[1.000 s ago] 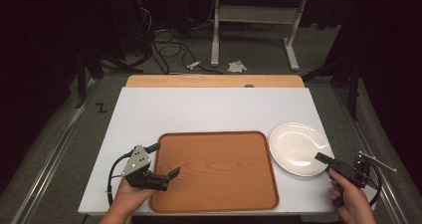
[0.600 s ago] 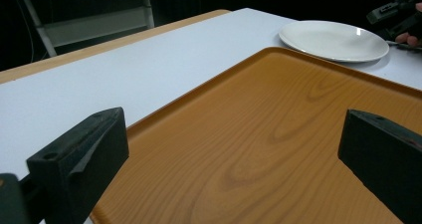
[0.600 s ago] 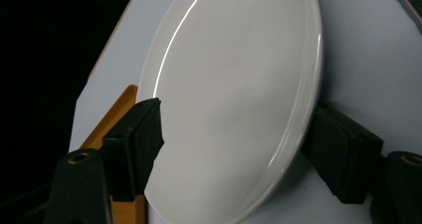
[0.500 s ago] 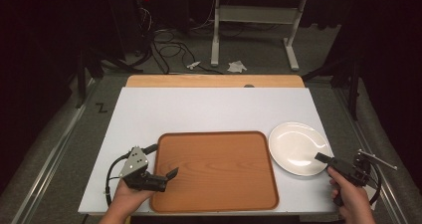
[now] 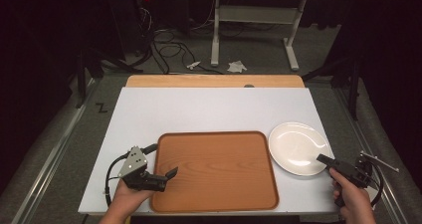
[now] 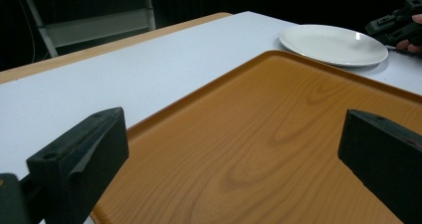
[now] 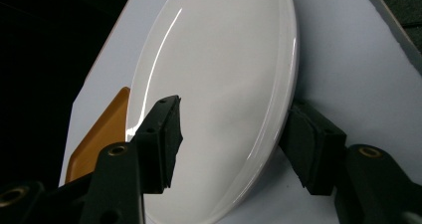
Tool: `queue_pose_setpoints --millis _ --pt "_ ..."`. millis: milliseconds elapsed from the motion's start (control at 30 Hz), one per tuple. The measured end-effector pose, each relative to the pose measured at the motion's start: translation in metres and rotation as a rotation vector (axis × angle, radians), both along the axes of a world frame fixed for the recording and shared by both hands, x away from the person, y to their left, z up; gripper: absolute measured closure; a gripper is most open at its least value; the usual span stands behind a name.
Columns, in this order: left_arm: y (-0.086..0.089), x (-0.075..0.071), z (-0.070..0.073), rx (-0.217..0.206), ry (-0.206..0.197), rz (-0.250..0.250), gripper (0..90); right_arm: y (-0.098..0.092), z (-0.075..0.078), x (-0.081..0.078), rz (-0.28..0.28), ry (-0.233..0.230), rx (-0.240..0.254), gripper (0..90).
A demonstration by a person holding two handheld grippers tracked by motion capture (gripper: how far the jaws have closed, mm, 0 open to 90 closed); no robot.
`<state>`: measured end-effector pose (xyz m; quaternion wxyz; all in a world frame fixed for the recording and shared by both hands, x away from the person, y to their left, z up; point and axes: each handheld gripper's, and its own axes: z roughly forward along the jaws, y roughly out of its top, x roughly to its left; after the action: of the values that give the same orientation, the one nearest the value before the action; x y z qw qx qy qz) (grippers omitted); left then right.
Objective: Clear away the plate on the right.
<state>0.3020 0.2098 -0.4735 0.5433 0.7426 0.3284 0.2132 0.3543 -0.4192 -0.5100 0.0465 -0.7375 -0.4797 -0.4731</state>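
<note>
The white plate (image 5: 297,148) lies on the counter (image 5: 209,109) just right of the wooden tray (image 5: 215,170). The right gripper (image 7: 231,139), jaws apart, straddles the plate's near rim, one jaw above, one outside. Seat the rim fully before closing. The left gripper (image 6: 234,159) hovers wide open, empty, over the tray's left edge.

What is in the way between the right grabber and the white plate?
Nothing visible is. The right gripper is open, and its jaws already sit either side of the plate's near rim: one over the plate, one outside on the white table.
</note>
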Motion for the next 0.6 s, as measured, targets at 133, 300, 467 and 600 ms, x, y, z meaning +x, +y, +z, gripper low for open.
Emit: queue_pose_setpoints --millis 133,300,467,600 --pt "-0.0006 -0.0001 0.0001 0.003 0.001 -0.003 0.2 -0.0031 -0.0019 0.0000 -0.001 0.006 0.015 53.0" --pt "-0.0005 0.0003 -0.0001 0.006 0.001 -0.003 0.2 -0.0035 -0.0025 -0.0003 0.001 0.008 -0.012 59.5" --pt "-0.0002 -0.0001 0.0005 0.007 -0.006 -0.004 0.2 -0.0029 -0.0020 0.0000 -0.006 0.021 -0.043 68.5" --pt "-0.0003 -0.0001 0.0002 0.006 -0.003 0.000 0.2 -0.0037 -0.0025 0.0000 -0.013 0.041 -0.078 80.5"
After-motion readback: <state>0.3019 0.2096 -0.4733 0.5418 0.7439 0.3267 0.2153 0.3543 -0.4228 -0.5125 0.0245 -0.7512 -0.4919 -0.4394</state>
